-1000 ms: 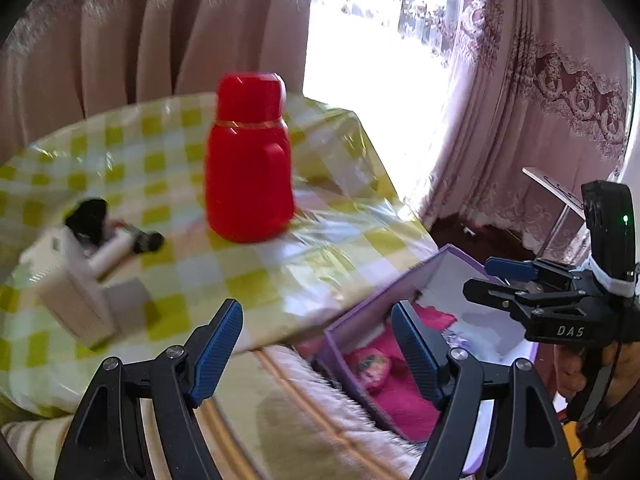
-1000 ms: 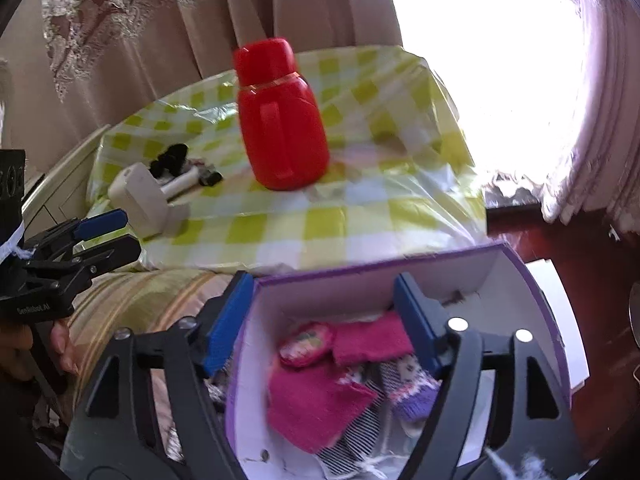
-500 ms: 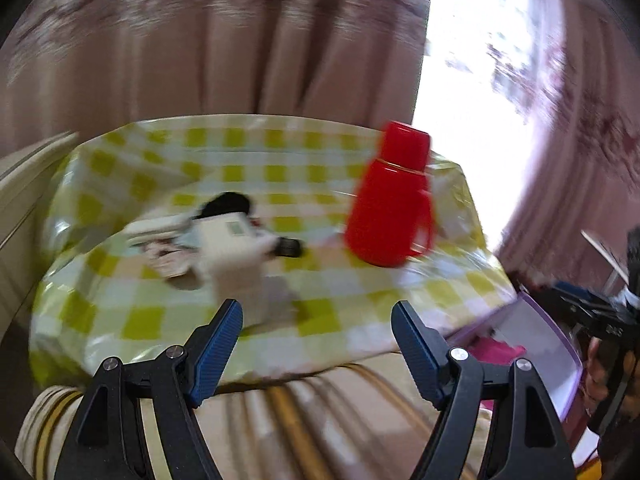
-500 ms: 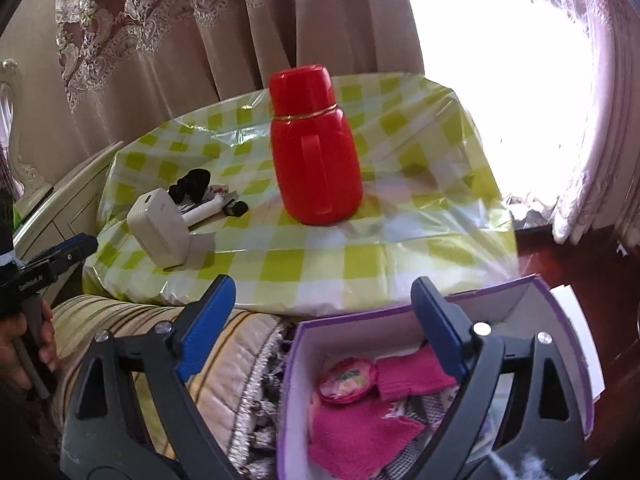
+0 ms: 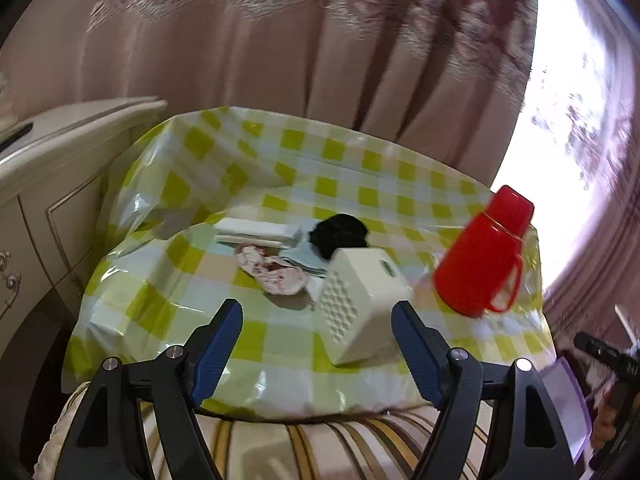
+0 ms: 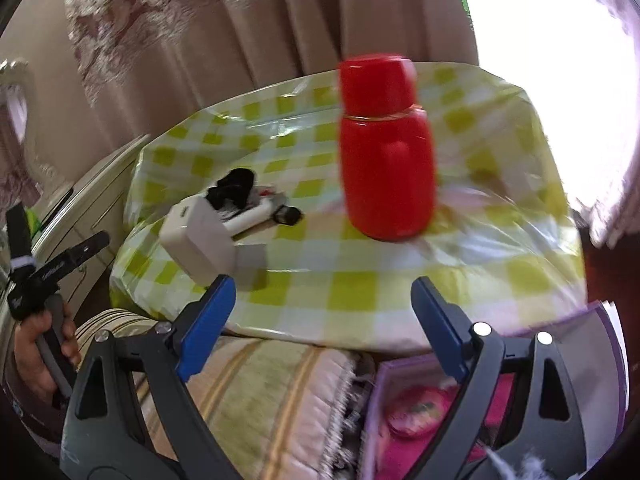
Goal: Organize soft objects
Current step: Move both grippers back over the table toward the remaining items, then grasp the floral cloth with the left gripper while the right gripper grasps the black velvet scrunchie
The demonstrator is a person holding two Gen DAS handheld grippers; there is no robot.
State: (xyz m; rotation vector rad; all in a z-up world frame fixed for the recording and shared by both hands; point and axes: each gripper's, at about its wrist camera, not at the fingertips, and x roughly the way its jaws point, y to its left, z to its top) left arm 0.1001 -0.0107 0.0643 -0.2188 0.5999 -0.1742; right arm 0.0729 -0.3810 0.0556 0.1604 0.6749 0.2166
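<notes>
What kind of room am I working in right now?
Most likely a lived-in room at home, perhaps a bedroom or sitting room. Heavy patterned curtains hang by a bright window, a small table has a green-checked plastic cloth with a red thermos on it, and cream carved furniture stands beside it.

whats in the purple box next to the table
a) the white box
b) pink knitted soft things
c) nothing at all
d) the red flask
b: the right wrist view shows pink knitted pieces lying inside the purple box, while the red flask and the white box stand on the checked tablecloth.
</notes>
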